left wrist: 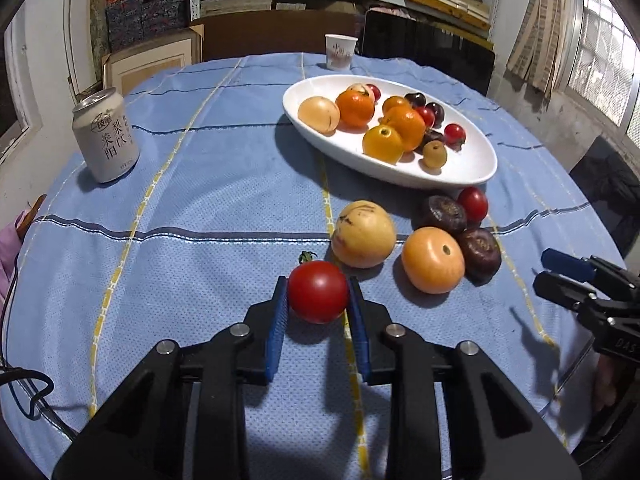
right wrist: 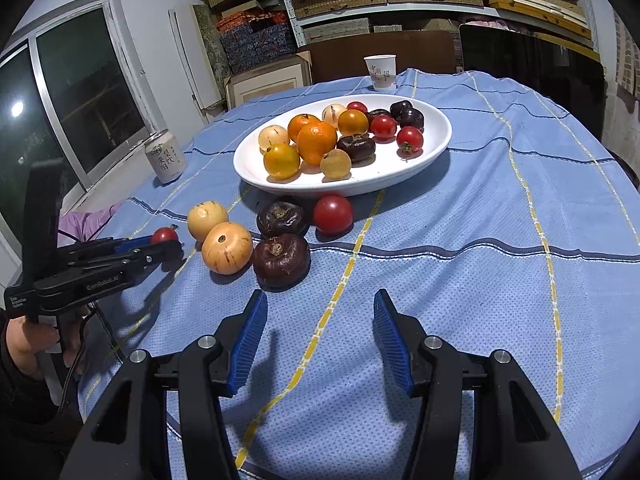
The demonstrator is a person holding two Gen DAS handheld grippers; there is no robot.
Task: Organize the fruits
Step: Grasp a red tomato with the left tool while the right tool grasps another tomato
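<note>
Left wrist view: ribbed blue jaws pinching glossy round tomato (left wrist: 318, 297); right gripper (right wrist: 320, 312) jaws agape.

left gripper (left wrist: 319, 294) fingers (left wrist: 279, 320) clamped on red tomato (left wrist: 318, 291) above blue-clothed counter (left wrist: 200, 200), four loose fruits just beyond, white dish (left wrist: 476, 168) of fruit behind, can (left wrist: 106, 136) far left, right gripper (left wrist: 560, 272) at right edge

You see a glossy white ceramic-looking dish (left wrist: 472, 168) on matt, woven blue cloth (left wrist: 200, 208), beside a metal can (left wrist: 106, 136).
</note>
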